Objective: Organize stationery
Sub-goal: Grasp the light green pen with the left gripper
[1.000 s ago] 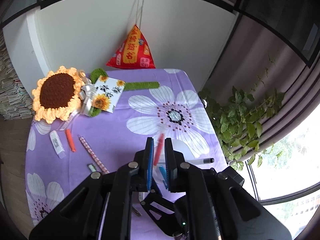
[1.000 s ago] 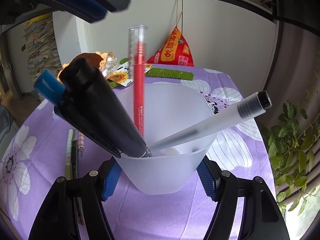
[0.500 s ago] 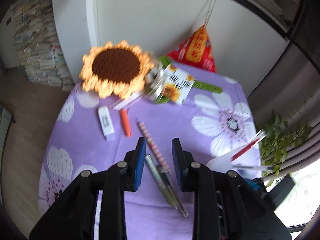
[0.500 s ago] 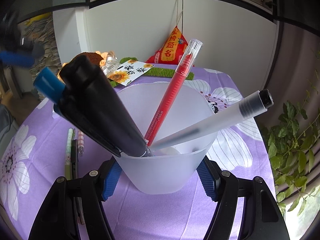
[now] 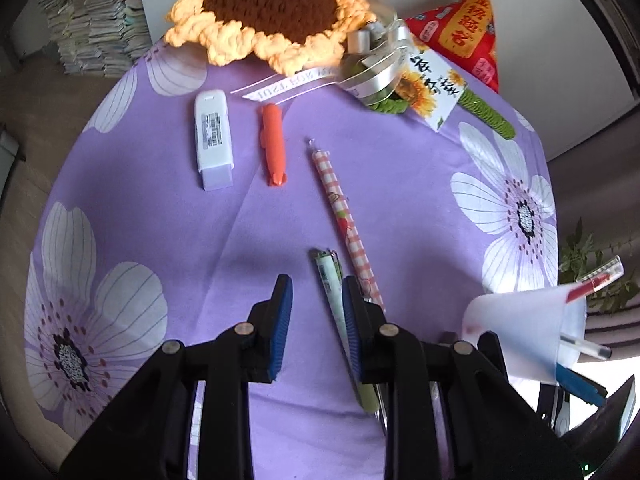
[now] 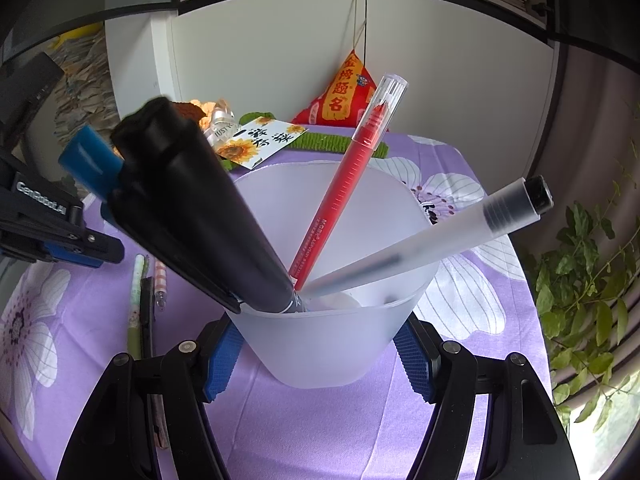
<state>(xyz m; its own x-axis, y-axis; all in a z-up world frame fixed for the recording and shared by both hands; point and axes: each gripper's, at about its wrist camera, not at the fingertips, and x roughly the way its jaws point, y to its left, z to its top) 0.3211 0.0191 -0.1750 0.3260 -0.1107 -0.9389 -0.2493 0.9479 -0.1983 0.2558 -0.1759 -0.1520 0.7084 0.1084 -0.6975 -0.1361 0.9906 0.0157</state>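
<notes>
While my right claw (image 6: 318, 356) clamps both blue pads against the frosted cup (image 6: 332, 336), my left claw (image 5: 316, 320) hangs over the purple flowered cloth (image 5: 160, 216) with its jaws a narrow way apart and nothing gripped. A green pen (image 5: 334, 312) lies on the cloth just beside its right finger; I cannot tell whether they touch. In the cup lean a black case (image 6: 200, 216), a red pen (image 6: 344, 184) and a frosted pen (image 6: 432, 240). Past the green pen lies a pink checked pen (image 5: 344, 216), farther left an orange cap (image 5: 273, 144) and a white eraser (image 5: 213, 136), and farthest a crocheted sunflower (image 5: 272, 4).
</notes>
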